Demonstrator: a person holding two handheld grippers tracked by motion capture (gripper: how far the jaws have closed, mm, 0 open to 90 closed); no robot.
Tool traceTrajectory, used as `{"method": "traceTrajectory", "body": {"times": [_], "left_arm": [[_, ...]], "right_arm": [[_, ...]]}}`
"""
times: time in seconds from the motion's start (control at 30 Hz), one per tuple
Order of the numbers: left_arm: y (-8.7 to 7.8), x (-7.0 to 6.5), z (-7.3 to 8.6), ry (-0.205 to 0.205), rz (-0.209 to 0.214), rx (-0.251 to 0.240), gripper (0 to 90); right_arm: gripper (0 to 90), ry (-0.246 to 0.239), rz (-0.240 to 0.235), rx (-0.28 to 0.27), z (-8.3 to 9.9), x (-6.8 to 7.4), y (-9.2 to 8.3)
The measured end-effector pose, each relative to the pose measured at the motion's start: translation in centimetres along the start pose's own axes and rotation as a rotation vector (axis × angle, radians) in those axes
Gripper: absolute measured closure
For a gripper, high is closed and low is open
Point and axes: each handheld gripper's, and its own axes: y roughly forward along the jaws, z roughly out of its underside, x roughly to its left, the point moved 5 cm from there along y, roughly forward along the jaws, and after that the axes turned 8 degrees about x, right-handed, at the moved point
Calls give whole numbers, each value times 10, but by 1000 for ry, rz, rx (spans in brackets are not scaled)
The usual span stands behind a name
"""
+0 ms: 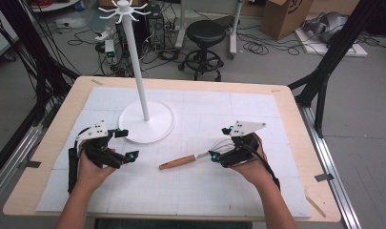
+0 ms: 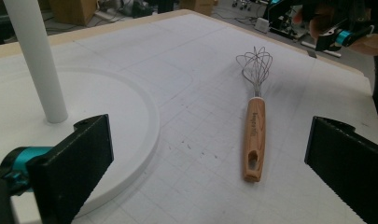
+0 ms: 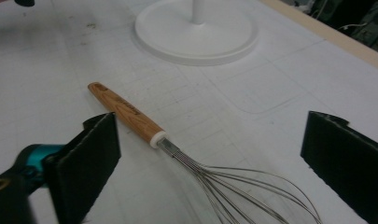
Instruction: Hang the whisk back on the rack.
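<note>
A whisk (image 1: 193,158) lies flat on the white gridded mat (image 1: 205,191) that covers the wooden surface (image 1: 295,119), a little toward 6 o'clock from the mat's middle. It has a light wooden handle (image 2: 254,135) with a slot near its butt end and faint lettering along its side, a white collar where the handle meets the metal, and a balloon of thin steel wires (image 3: 252,196). In the high view the handle points toward 8 o'clock and the wires toward 2 o'clock.

The right gripper (image 1: 221,142), held in the person's right hand (image 1: 250,164), sits at the wire end of the whisk. Its jaws stand wide apart on either side of the wires and hold nothing; whether they touch the wires I cannot tell.

The left gripper (image 1: 126,144), in the left hand (image 1: 90,169), rests toward 9 o'clock from the whisk, apart from it, with its jaws also wide open and empty. It sits just beside the round white base (image 1: 147,121) of a tall stand (image 1: 138,71), which rises at about 11 o'clock from the whisk and carries a ring of white hooks at its top.

Beyond the surface at 12 o'clock are a black stool (image 1: 206,43) and a cardboard box (image 1: 286,16) on the floor.
</note>
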Motion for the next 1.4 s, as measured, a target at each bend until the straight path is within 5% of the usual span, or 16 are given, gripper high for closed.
{"method": "traceTrajectory", "body": {"times": [0.63,0.73,0.87,1.0,1.23,1.4], "left_arm": [[2,2,-1,-8,-7,-10,16],[3,2,0,-3,-9,0,16],[4,0,0,7,-7,6,16],[2,1,0,3,-10,2,16],[2,0,0,6,-12,8,16],[3,1,0,6,-15,8,16]], "right_arm": [[68,-119,-96,247,-19,19,61],[157,-152,-109,306,-17,23,71],[169,-165,-99,372,-13,27,82],[308,-168,-171,406,-11,28,85],[344,-189,-163,448,-12,31,88],[454,-213,-161,496,-9,32,93]]}}
